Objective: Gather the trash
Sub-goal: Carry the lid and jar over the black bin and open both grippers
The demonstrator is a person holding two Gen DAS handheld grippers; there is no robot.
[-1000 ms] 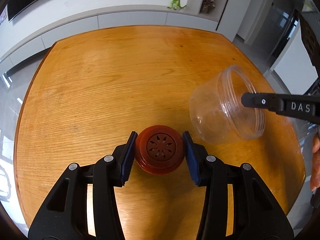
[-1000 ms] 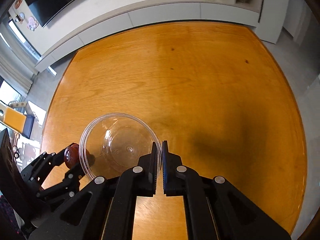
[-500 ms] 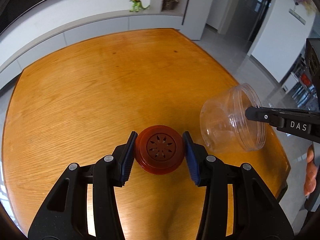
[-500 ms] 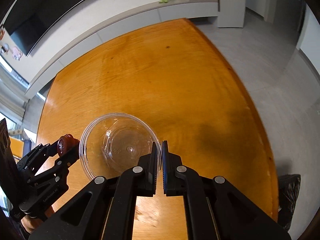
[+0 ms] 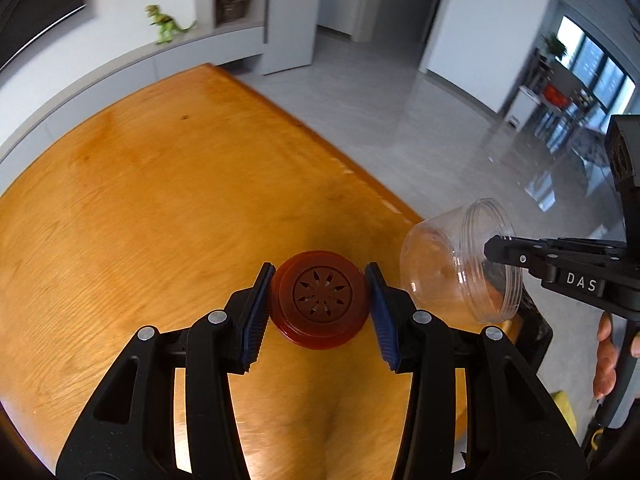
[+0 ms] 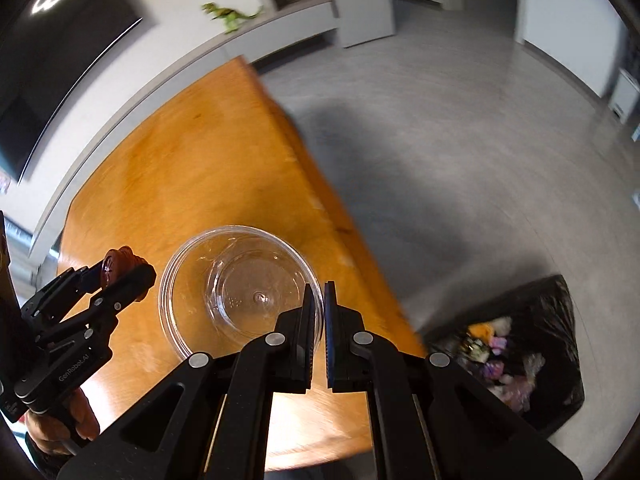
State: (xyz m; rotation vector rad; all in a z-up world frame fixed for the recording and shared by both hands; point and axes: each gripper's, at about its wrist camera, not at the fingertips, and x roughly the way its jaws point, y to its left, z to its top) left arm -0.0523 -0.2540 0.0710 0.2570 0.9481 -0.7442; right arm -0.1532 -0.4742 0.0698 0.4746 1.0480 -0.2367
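My left gripper (image 5: pixel 320 300) is shut on a round dark-red lid (image 5: pixel 320 300) with a flower-shaped pattern, held above the wooden table (image 5: pixel 140 208). My right gripper (image 6: pixel 319 320) is shut on the rim of a clear plastic jar (image 6: pixel 240 288), which is empty and tilted. In the left wrist view the jar (image 5: pixel 448 268) hangs to the right of the lid, out past the table's edge. The right wrist view shows the left gripper (image 6: pixel 116 270) with the lid (image 6: pixel 114 266) at the left. A black trash bag (image 6: pixel 536 352) with colourful rubbish stands on the floor at the lower right.
The table's right edge (image 6: pixel 320 200) runs diagonally, with grey floor (image 6: pixel 460 140) beyond it. A green toy dinosaur (image 5: pixel 164 26) stands on the white sideboard by the wall. A person's hand (image 5: pixel 604 360) grips the right tool's handle.
Both grippers have swung to the right across the table with the lid and jar still held. The table edge, floor and trash bag have come into view.
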